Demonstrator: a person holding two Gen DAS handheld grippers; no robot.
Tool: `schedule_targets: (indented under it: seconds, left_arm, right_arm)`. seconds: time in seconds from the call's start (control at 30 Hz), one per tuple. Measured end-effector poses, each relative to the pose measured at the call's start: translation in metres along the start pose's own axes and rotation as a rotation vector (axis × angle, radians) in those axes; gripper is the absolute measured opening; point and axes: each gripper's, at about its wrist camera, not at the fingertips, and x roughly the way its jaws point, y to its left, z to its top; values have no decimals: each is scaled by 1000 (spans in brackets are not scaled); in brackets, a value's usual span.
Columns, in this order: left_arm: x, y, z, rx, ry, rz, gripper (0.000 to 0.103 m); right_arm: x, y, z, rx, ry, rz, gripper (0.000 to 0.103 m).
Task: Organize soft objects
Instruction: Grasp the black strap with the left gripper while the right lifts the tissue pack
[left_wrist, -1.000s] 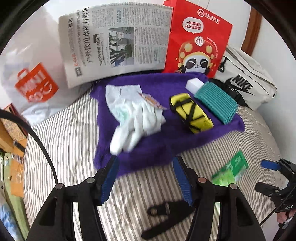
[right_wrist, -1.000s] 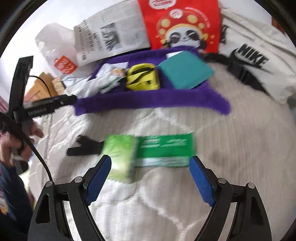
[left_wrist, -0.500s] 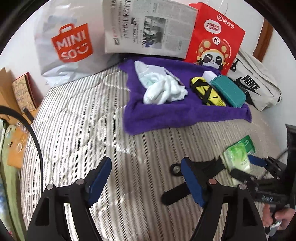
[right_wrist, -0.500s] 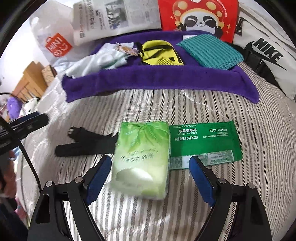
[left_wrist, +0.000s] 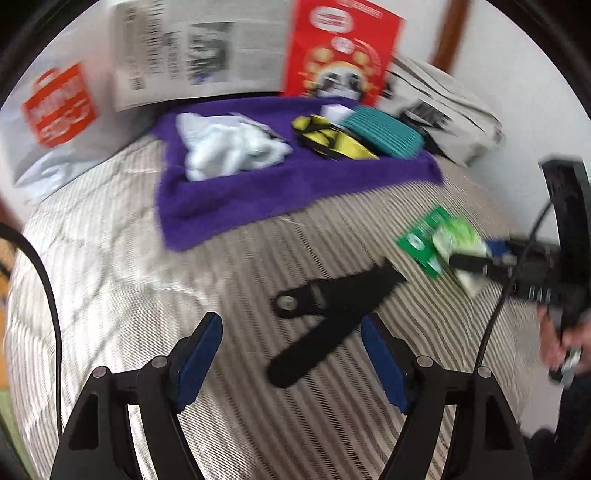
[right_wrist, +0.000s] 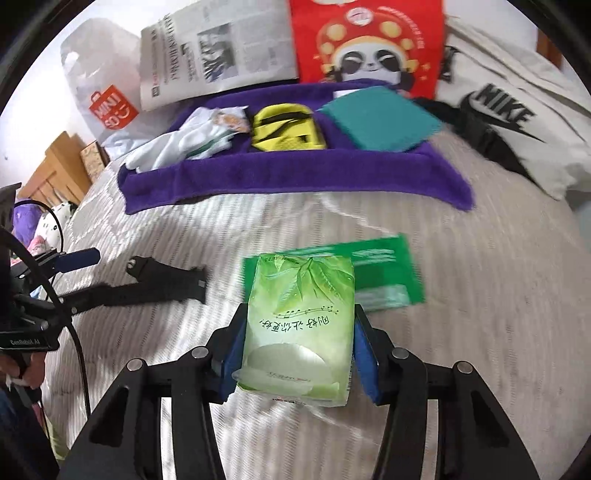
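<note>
Pale-green tissue pack (right_wrist: 299, 325), leaf print, lower centre; right gripper (right_wrist: 299, 343) jaws closing against its sides; pack's base blurred. Left gripper (left_wrist: 291, 354) wide, empty.

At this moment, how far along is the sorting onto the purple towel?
Done: white gloves, yellow pouch and teal cloth lie on the purple towel. In hand: the right gripper is closing on the green tissue pack. Left: black strap, before the open left gripper, and green sachet.
</note>
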Motion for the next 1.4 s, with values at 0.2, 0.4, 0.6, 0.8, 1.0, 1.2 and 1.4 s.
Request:
schedule_targets:
  seconds: [0.2, 0.4, 0.6, 0.8, 1.0, 1.2, 1.4]
  left_arm:
    - [18, -18, -7, 153, 35, 69, 78]
    - [18, -16, -10, 161, 0, 57, 85]
    - [19, -14, -11, 139, -22, 54, 92]
    - [22, -16, -10, 131, -24, 55, 98]
    - [24, -18, -8, 145, 8, 46, 103]
    - [25, -18, -4, 202, 16, 21, 92]
    - [16, -37, -5, 297, 30, -22, 35]
  right_arm:
    - [-10, -34, -11, 52, -15, -26, 52]
    - [3, -51, -20, 73, -10, -29, 52]
    - [5, -47, -22, 27, -38, -43, 55]
    - [6, -40, -28, -31, -71, -68, 59]
    - [6, -40, -29, -31, -82, -72, 60]
    - [6, -39, -29, -40, -87, -80, 62]
    - [5, -39, -30, -43, -91, -77, 62]
